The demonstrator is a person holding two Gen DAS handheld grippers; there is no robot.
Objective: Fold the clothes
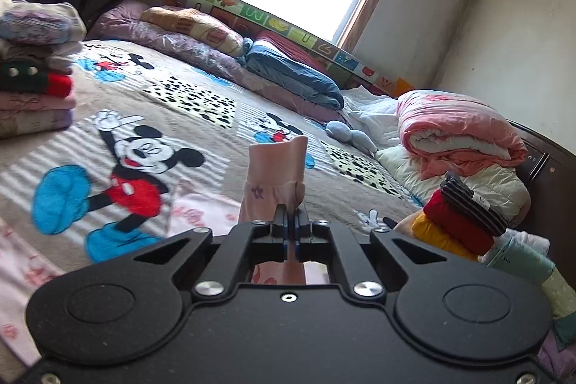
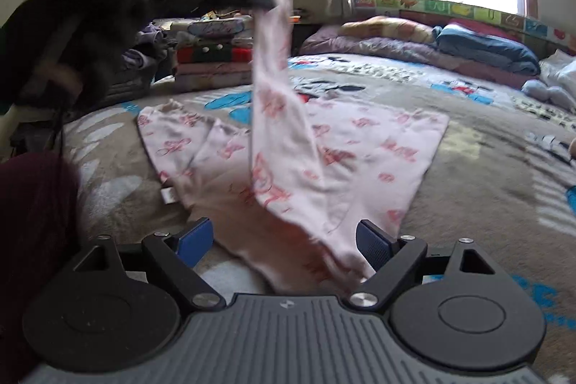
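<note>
A pale pink garment with red prints [image 2: 360, 150] lies spread on the cartoon-mouse bedspread [image 2: 486, 168]. One sleeve of it is lifted in a tall strip up to my left gripper [image 2: 264, 0], which is blurred at the upper left of the right wrist view. In the left wrist view my left gripper [image 1: 291, 215] is shut on that sleeve, and the pink cuff [image 1: 277, 168] sticks up past the fingertips. My right gripper [image 2: 284, 240] is open low over the garment's near edge. Cloth lies between its blue pads [image 2: 194, 236], and they do not press on it.
A stack of folded clothes [image 1: 36, 74] stands at the bed's far left. Quilts and pillows [image 1: 288, 71] line the window side. A rolled pink quilt [image 1: 457, 132] and a small heap of red, yellow and striped clothes [image 1: 460, 215] lie at the right.
</note>
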